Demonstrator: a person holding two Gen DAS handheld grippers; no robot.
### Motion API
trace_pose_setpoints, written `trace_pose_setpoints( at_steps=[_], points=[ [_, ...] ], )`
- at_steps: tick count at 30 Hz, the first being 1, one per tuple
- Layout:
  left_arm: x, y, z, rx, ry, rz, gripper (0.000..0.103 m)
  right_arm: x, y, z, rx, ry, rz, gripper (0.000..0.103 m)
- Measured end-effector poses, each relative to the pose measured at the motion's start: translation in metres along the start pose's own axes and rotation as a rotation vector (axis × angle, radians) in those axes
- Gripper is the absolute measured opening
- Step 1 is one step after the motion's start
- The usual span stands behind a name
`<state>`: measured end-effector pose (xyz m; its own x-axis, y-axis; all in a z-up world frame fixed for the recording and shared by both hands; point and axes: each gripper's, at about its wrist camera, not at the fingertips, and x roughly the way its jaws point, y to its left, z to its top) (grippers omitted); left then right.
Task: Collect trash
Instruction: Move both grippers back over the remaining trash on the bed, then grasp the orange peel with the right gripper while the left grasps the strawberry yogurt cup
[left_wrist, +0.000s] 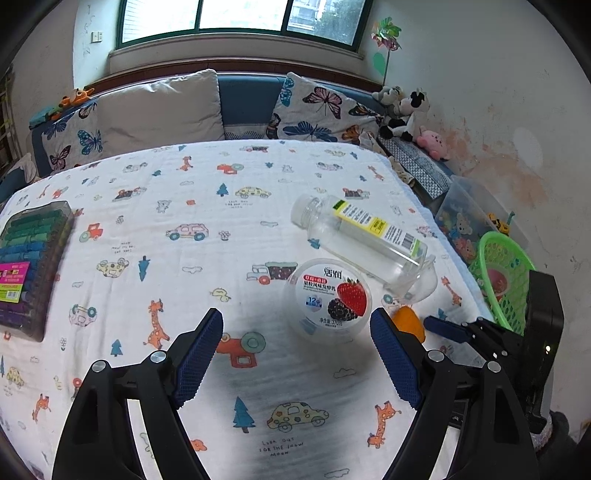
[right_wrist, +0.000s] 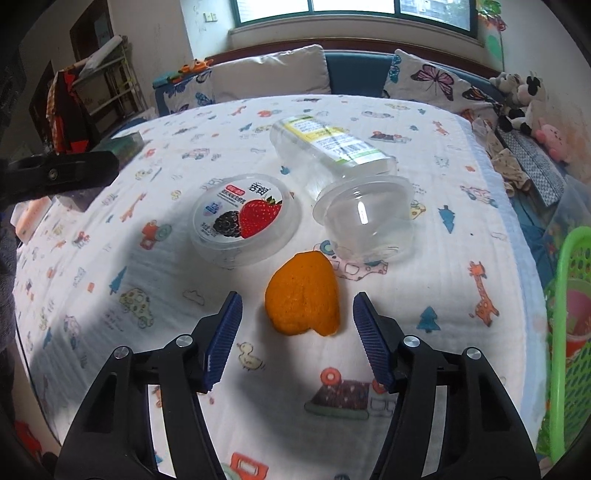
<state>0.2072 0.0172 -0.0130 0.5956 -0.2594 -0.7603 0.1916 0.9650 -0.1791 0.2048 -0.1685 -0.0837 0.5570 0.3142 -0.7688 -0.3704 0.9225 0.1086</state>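
Note:
An orange peel (right_wrist: 303, 293) lies on the patterned cloth just ahead of my open right gripper (right_wrist: 297, 314), between its fingertips' line and apart from both. A round yogurt tub (right_wrist: 245, 218) with a berry lid, a clear plastic cup (right_wrist: 367, 218) on its side and an empty clear bottle (right_wrist: 328, 147) lie beyond it. In the left wrist view my left gripper (left_wrist: 295, 326) is open and empty, just short of the yogurt tub (left_wrist: 327, 299). The bottle (left_wrist: 360, 234), the cup (left_wrist: 421, 282), the peel (left_wrist: 408, 323) and the right gripper (left_wrist: 447, 328) show to its right.
A green mesh basket (left_wrist: 504, 278) with a red cup inside stands off the table's right edge; it also shows in the right wrist view (right_wrist: 565, 321). A box of coloured pens (left_wrist: 31, 266) lies at the left. A sofa with cushions (left_wrist: 159, 107) and plush toys (left_wrist: 406, 110) stands behind.

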Motion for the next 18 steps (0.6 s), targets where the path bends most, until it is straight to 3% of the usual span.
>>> trace_pose_setpoints(
  at_steps=[8, 18],
  points=[
    [0.019, -0.004, -0.002, 0.028, 0.035, 0.002, 0.079, 0.007, -0.005, -0.002, 0.002, 0.010, 0.006, 0.044],
    [0.045, -0.024, -0.005, 0.103, 0.075, 0.002, 0.090, -0.015, -0.021, -0.015, 0.047, 0.000, 0.019, 0.043]
  ],
)
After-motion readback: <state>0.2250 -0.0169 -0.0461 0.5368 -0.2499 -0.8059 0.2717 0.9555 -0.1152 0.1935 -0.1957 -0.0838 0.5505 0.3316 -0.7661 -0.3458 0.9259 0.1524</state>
